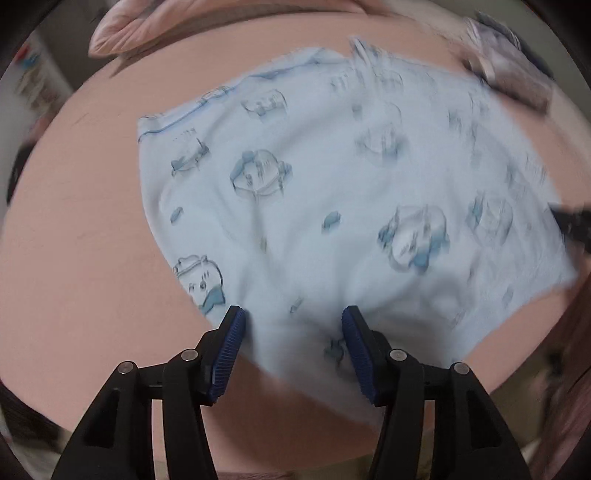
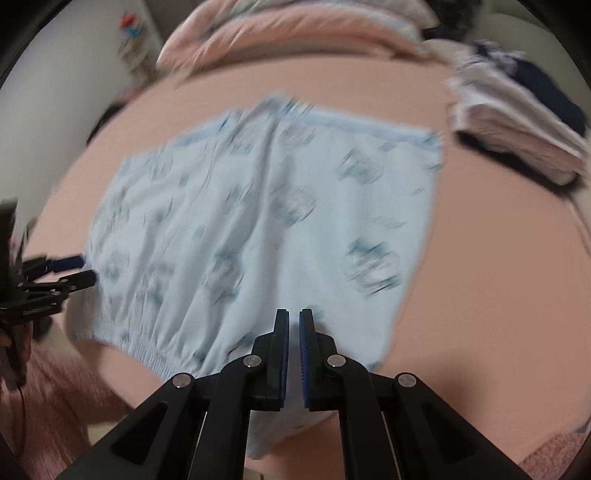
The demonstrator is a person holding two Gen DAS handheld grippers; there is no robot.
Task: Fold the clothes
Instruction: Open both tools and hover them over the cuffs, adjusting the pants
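Observation:
A light blue garment [image 1: 332,206] with a blue cartoon print lies spread on a pink bed sheet [image 1: 74,258]. My left gripper [image 1: 293,321] is open, its jaws wide apart over the garment's near edge, cloth between them. In the right wrist view the same garment [image 2: 258,229] shows an elastic waistband at its near left. My right gripper [image 2: 294,321] is shut on the garment's near edge, with cloth pinched between its blue pads. The left gripper [image 2: 79,271] also shows at the far left of the right wrist view, at the garment's side edge. Both views are motion-blurred.
A stack of folded clothes [image 2: 517,129] sits at the back right of the bed, also in the left wrist view [image 1: 513,70]. A pink pillow or quilt [image 2: 295,33] lies along the back. A white wall [image 2: 55,110] is at left.

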